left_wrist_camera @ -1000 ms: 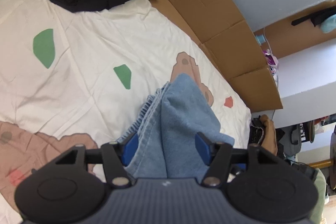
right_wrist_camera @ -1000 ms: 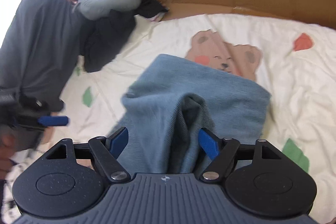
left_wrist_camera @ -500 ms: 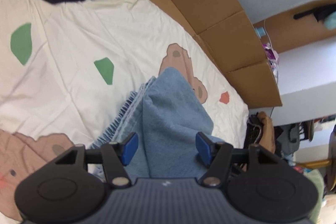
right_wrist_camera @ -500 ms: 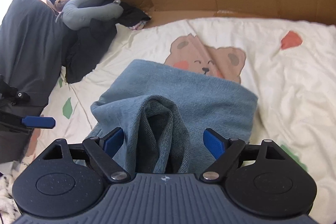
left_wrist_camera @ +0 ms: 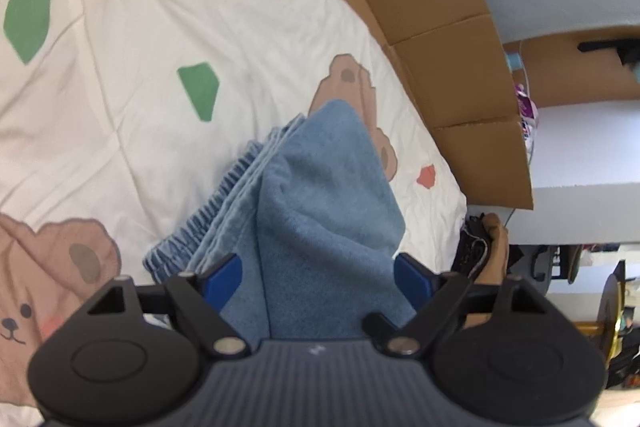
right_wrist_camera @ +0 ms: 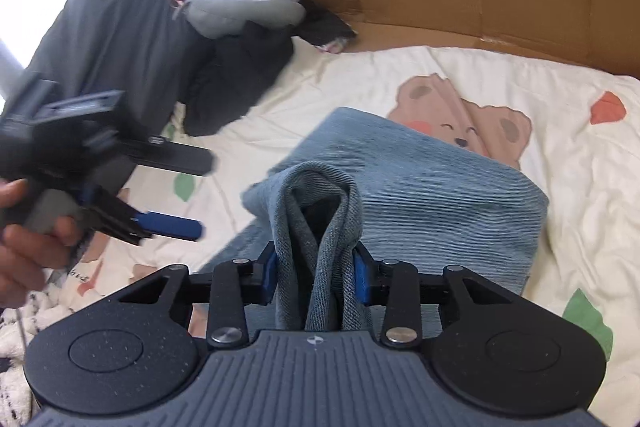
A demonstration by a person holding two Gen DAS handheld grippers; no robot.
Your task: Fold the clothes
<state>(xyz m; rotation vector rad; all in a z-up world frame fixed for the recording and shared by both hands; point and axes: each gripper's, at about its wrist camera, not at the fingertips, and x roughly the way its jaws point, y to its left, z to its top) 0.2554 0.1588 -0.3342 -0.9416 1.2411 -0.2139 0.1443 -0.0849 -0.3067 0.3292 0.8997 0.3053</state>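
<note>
Bear-print sheet (right_wrist_camera: 568, 187); folded blue denim garment (right_wrist_camera: 440, 195), bunched fold pinched in right tool (right_wrist_camera: 316, 273).

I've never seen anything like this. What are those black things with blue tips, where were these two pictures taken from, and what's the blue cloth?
No robot here: a person holds two hand-held grippers, each with a camera looking along its two blue-padded fingers. One picture comes from the left gripper, the other from the right gripper. In the right one you also see the left tool in the person's hand. On the bear-print bedsheet lie folded blue jeans. The left jaws have just been opening and stand wide around the denim without pinching. The right jaws have just been closing and now squeeze a bunched fold.
</note>
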